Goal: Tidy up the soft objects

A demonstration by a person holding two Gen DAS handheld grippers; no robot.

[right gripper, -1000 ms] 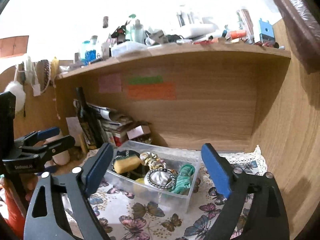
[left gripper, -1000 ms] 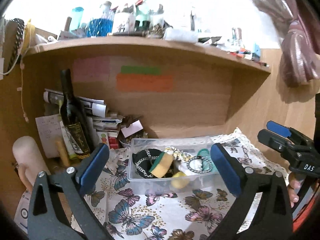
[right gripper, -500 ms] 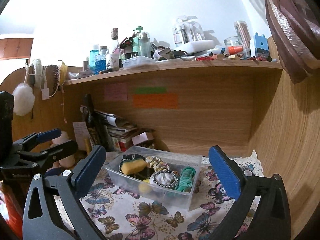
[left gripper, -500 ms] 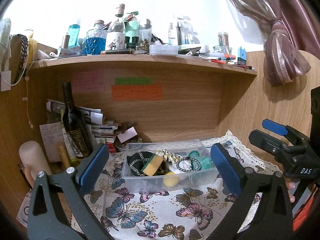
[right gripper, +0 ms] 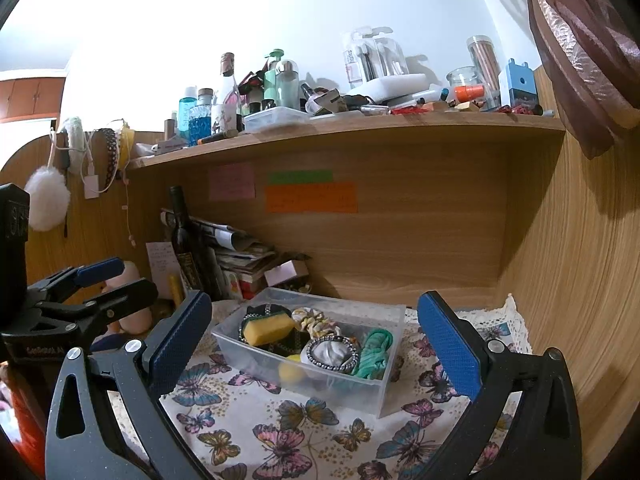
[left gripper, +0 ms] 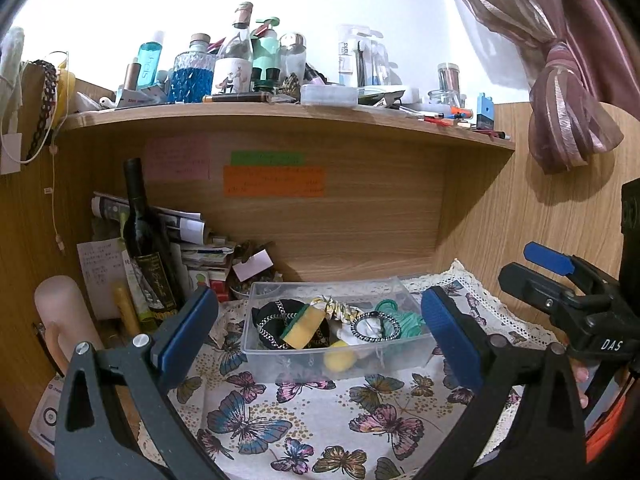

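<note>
2 wrist cams share bin (left gripper: 338,326) (near).

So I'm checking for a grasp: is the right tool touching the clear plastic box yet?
Apart. In the right wrist view, the right tool is open, with butterfly-print tablecloth visible between its blue pads and the clear plastic box.

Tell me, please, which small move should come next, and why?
Probably bring the right gripper down toward the yellow sponge lying on top in the clear bin. Both grippers are open and empty, and the left gripper hangs equally short of it.
</note>
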